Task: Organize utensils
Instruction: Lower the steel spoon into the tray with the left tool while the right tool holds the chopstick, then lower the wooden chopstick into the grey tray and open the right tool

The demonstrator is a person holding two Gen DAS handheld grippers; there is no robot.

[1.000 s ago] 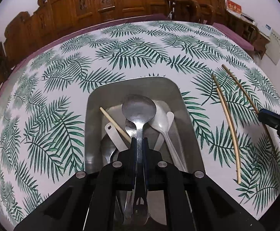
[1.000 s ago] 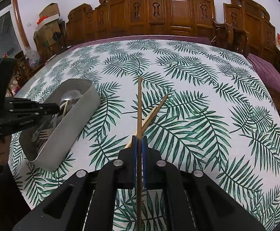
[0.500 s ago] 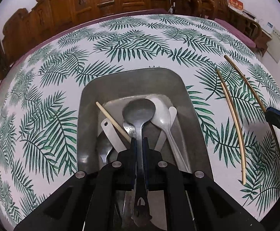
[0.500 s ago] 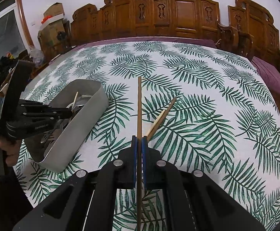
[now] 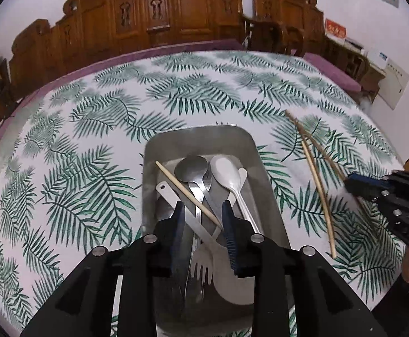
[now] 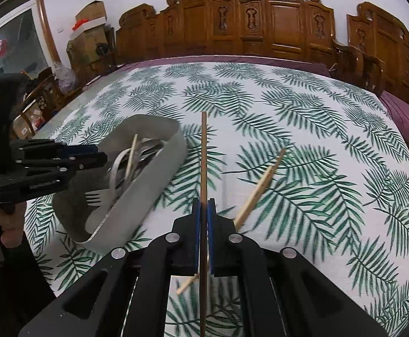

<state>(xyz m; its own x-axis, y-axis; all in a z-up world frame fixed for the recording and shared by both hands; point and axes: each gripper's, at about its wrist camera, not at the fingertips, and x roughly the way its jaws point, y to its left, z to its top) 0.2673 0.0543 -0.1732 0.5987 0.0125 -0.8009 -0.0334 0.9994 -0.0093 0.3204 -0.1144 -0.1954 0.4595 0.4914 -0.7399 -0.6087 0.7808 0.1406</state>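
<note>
- The left tongs (image 5: pixel 201 233) are poised over the oblong grey metal tray (image 5: pixel 176 146), their jaws opening with nothing pressed between the pads; this reads as a release of cutlery into the tray.
- Directly below them a round-bowled steel spoon (image 5: pixel 191 165), a white plastic spoon (image 5: pixel 226 168), a pale fork (image 5: pixel 202 270) and one light wooden chopstick (image 5: pixel 187 189) are gathered loose inside the tray.
- The right tongs (image 6: pixel 203 219) are clamped tight on a dark brown wooden chopstick (image 6: pixel 203 154), held pointing ahead, probably for carrying to the tray on their left.
- A pale bamboo chopstick (image 6: pixel 260 185) is left on the palm-leaf-patterned surface (image 6: pixel 330 168), just right of those tongs and not gripped.
</note>
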